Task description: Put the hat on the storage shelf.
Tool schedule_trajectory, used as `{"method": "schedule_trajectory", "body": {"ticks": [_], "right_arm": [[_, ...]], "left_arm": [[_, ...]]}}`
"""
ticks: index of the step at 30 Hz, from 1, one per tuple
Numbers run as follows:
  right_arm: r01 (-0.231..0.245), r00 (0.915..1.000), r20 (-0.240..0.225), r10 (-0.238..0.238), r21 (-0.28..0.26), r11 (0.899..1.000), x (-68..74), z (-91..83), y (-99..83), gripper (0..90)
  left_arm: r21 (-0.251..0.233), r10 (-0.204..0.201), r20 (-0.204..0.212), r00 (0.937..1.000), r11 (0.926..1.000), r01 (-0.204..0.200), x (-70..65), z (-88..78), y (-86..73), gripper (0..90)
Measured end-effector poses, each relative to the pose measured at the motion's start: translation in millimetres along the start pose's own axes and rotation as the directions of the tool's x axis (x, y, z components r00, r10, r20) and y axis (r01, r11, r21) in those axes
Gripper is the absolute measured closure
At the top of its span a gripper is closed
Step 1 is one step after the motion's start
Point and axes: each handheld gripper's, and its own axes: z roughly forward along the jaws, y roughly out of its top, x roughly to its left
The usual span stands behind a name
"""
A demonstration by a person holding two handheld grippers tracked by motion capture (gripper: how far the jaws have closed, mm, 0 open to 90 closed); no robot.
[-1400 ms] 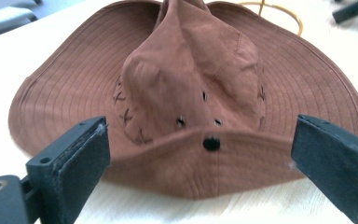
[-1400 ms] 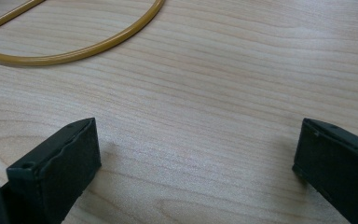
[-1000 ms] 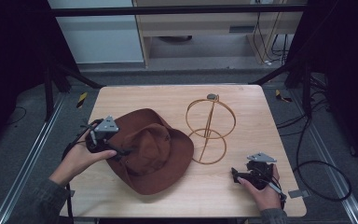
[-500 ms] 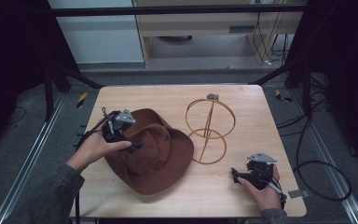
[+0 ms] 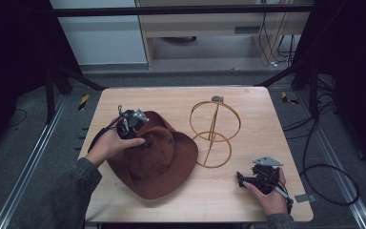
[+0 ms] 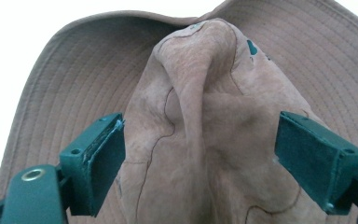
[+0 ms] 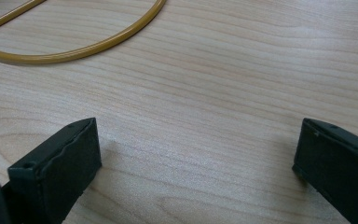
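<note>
- High view: the brown felt hat [image 5: 157,160] lies on the left half of the counter [image 5: 248,200], beside the wire hat stand [image 5: 214,133]. The left gripper [image 5: 140,142] is over its crown; the right gripper [image 5: 242,180] rests near right.
- Left gripper view: jaws, just closing, straddle the crown [image 6: 200,130], pads not pressing.
- Right gripper view: jaws released over bare wood.

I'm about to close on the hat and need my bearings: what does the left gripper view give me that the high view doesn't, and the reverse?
Left gripper view: the hat's creased crown sits between the left gripper jaws, which have just been closing, the left pad at the crown's edge, the right pad apart.

High view: the gold wire stand beside the hat, the right gripper resting open on the table.

Both: the brown hat, brim down.
</note>
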Motion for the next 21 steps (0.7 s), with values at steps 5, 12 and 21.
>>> {"method": "schedule_trajectory", "body": {"ticks": [5,12,21], "right_arm": [[0.000,1.0000,0.000,0.000,0.000,1.000,0.0,0.0,0.0,0.6],[0.000,1.0000,-0.001,0.000,-0.001,1.000,0.0,0.0,-0.1,0.6],[-0.001,1.0000,-0.001,0.001,-0.001,1.000,0.0,0.0,-0.1,0.6]], "left_arm": [[0.016,0.021,0.001,0.9998,0.9996,-0.021,-3.1,6.3,2.6,22.0],[0.044,0.021,0.006,0.9998,0.9988,-0.022,-6.0,12.6,4.5,40.7],[0.067,0.008,0.007,0.9999,0.9977,-0.009,-4.8,13.4,3.0,73.2]]}}
